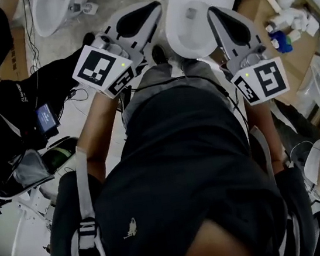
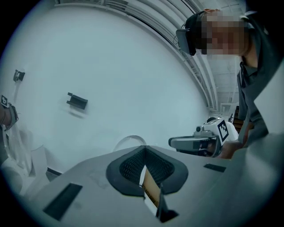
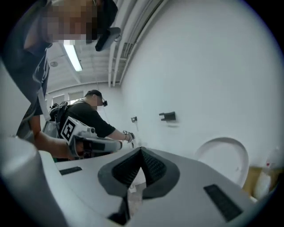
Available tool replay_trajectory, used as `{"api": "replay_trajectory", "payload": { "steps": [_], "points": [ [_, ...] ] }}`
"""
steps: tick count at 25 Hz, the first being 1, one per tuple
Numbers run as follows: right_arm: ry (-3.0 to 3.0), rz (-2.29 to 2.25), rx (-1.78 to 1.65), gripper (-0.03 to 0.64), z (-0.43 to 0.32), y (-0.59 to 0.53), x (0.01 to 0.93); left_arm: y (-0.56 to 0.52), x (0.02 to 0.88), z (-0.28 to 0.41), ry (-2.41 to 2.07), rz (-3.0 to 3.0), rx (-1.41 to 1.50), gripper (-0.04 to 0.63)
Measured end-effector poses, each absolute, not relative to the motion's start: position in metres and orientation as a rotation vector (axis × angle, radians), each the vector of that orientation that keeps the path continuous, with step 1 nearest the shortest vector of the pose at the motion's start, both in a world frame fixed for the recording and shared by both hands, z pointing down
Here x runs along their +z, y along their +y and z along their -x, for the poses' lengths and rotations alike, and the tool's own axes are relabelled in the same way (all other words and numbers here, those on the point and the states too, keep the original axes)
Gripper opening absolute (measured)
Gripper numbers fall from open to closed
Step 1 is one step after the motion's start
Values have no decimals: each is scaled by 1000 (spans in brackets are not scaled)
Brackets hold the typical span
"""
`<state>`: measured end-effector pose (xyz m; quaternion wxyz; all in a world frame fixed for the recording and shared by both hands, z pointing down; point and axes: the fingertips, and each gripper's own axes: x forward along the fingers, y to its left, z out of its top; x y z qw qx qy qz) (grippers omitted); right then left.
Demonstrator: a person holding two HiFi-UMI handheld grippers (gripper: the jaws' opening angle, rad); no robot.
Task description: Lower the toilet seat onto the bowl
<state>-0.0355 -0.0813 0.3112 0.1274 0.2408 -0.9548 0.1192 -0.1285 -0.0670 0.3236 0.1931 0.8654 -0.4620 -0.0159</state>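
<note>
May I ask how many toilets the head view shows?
2: one toilet straight ahead; another toilet cropped at top left. White shapes at lower left may be more.

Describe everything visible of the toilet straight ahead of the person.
White and glossy, ceramic by its look, the toilet stands on the floor before the person, beside brown cardboard. Its rounded oval face bears one small grey square patch; a broader white part juts at the head view's top edge. The shut right tool overlaps its edge; contact cannot be told. In the right gripper view a rounded white panel, likely its seat, stands upright by the wall.
</note>
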Motion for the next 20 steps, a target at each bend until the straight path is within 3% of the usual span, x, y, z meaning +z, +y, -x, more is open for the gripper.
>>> {"api": "replay_trajectory", "payload": {
  "steps": [8, 20],
  "points": [
    [-2857, -830, 213, 6, 26, -62, 228, -63, 299, 128, -1266, -2493, -85, 3],
    [-2824, -885, 224, 6, 16, -61, 228, -50, 292, 108, -1180, -2524, -85, 3]
  ]
}}
